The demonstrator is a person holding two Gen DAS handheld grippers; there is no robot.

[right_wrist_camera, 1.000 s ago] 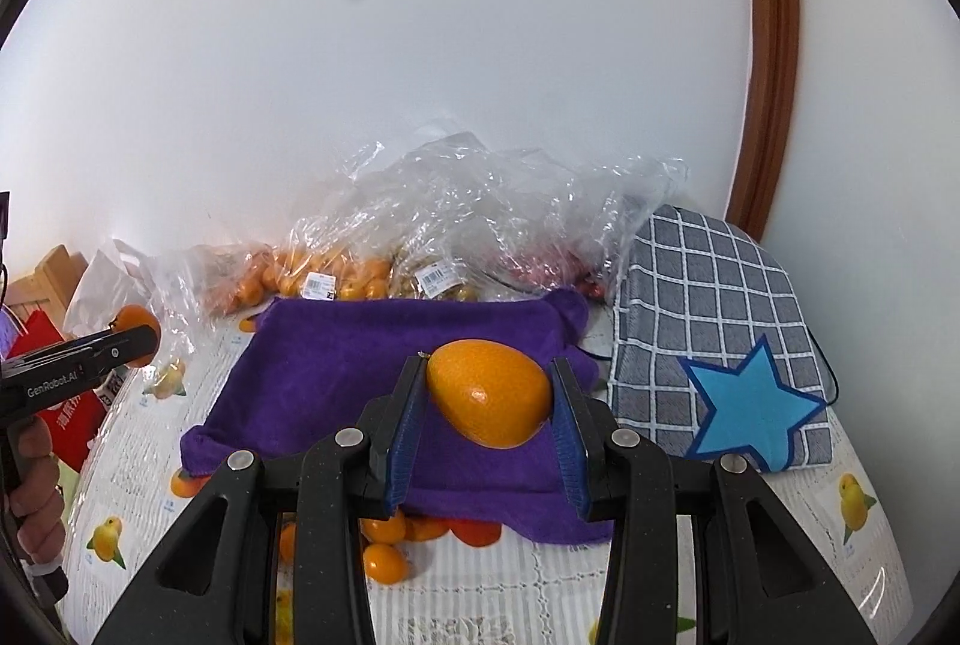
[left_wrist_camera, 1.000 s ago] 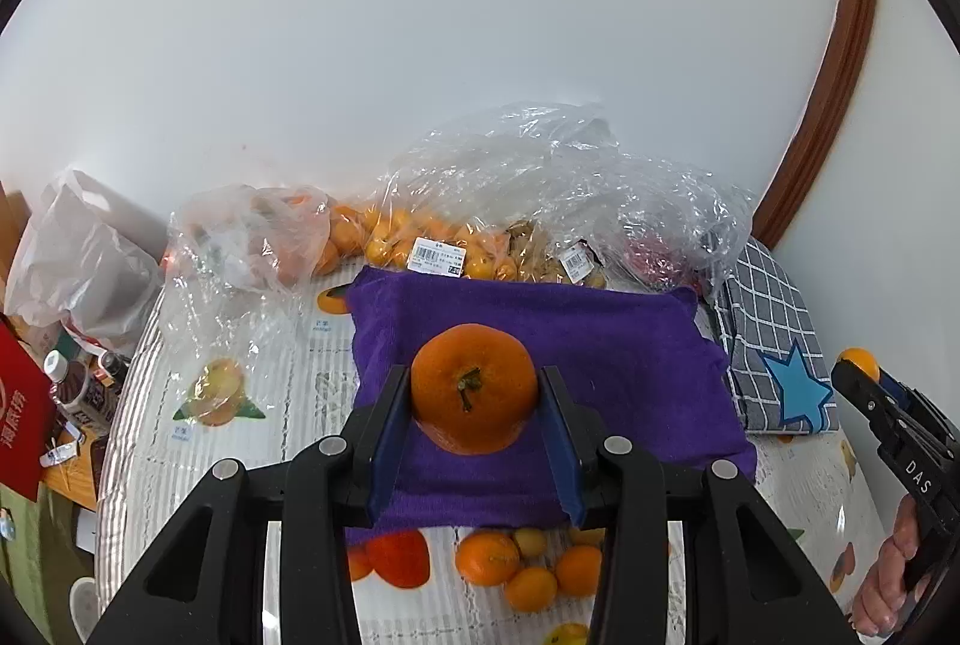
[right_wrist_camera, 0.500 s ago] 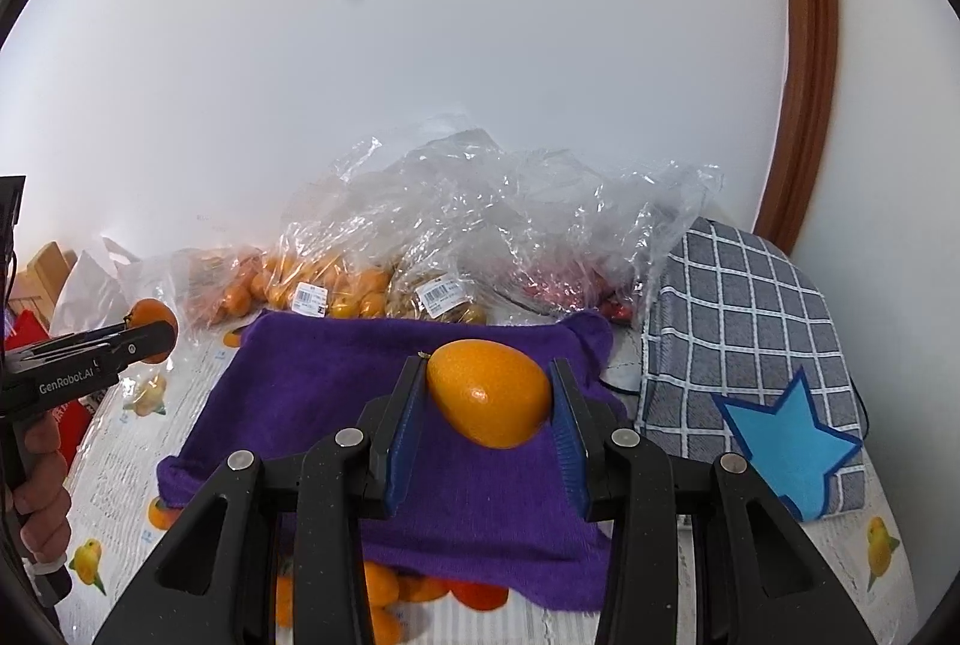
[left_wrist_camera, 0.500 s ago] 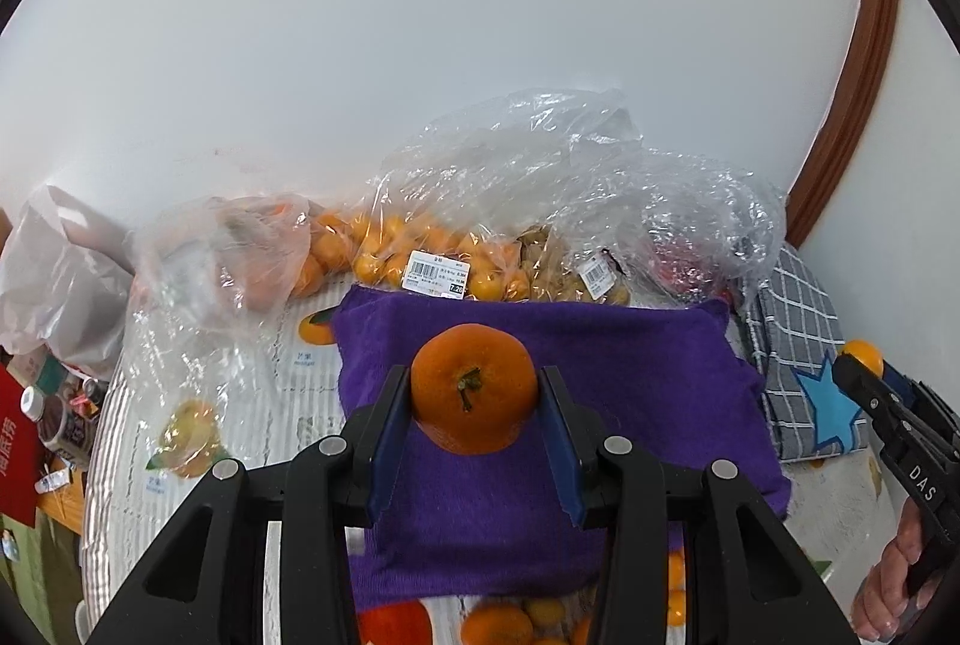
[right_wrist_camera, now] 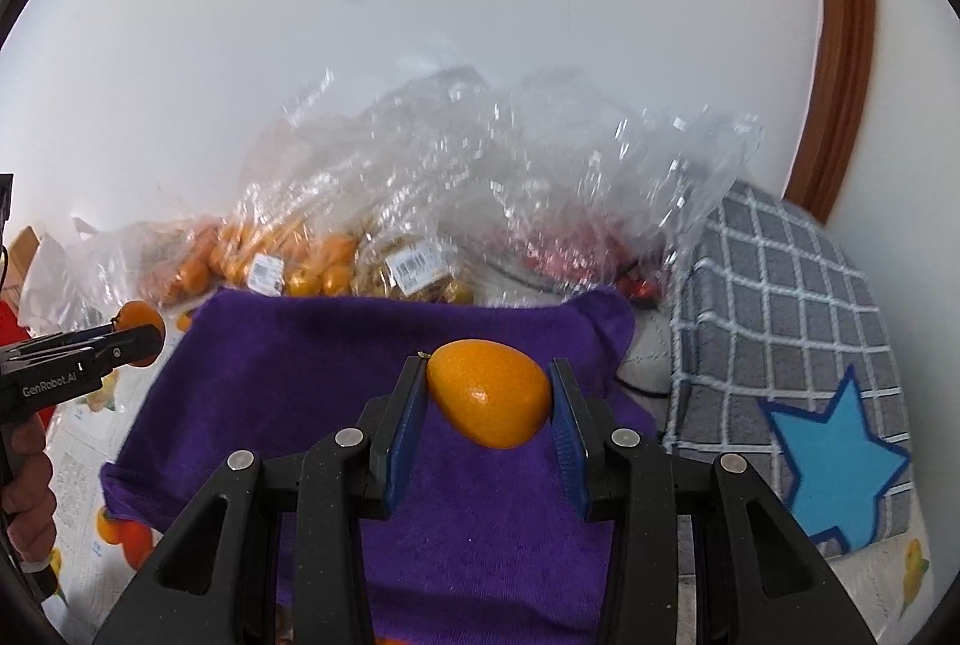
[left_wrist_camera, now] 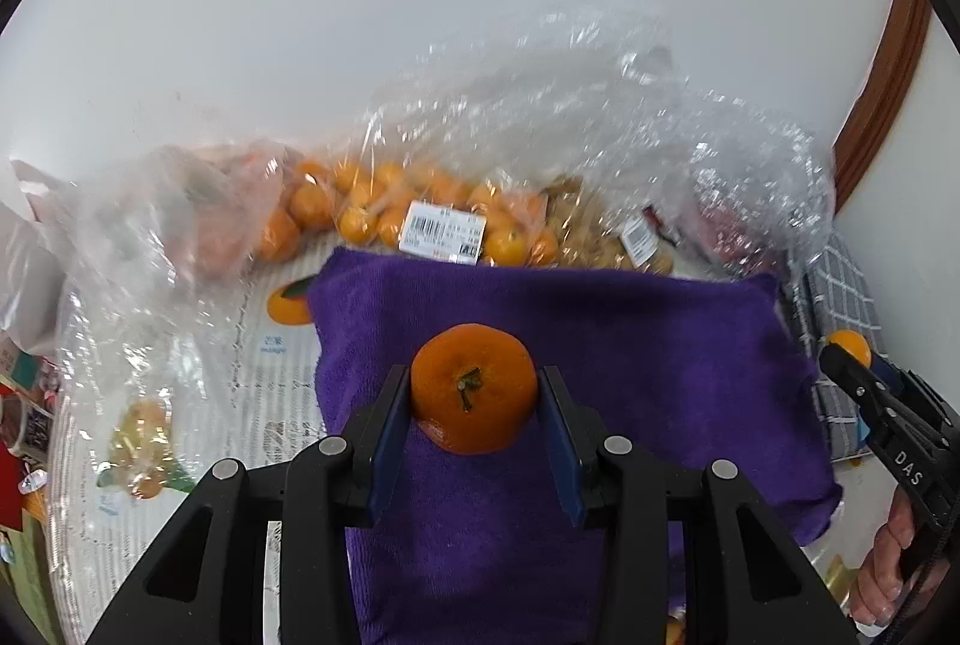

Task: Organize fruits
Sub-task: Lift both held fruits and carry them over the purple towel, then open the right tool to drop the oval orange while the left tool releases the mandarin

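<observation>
Both fruits are mid-carry, over the purple towel [left_wrist_camera: 630, 345] spread on the counter [left_wrist_camera: 198, 393]: the left gripper [left_wrist_camera: 474, 396] is clenched on a round tangerine [left_wrist_camera: 474, 393], stem toward the camera, and the right gripper [right_wrist_camera: 489, 393] is clenched on a smooth oval orange fruit [right_wrist_camera: 489, 390], perhaps a kumquat. The step in hand looks like placing; next, each fruit should be lowered onto bare towel, apart from the other, and released gently so neither rolls. Along the counter's far edge, against a white wall, lie clear plastic bags [left_wrist_camera: 540, 153] of small oranges; a checked grey cushion [right_wrist_camera: 798, 321] with a blue star sits at the right edge, by a wooden door frame.
</observation>
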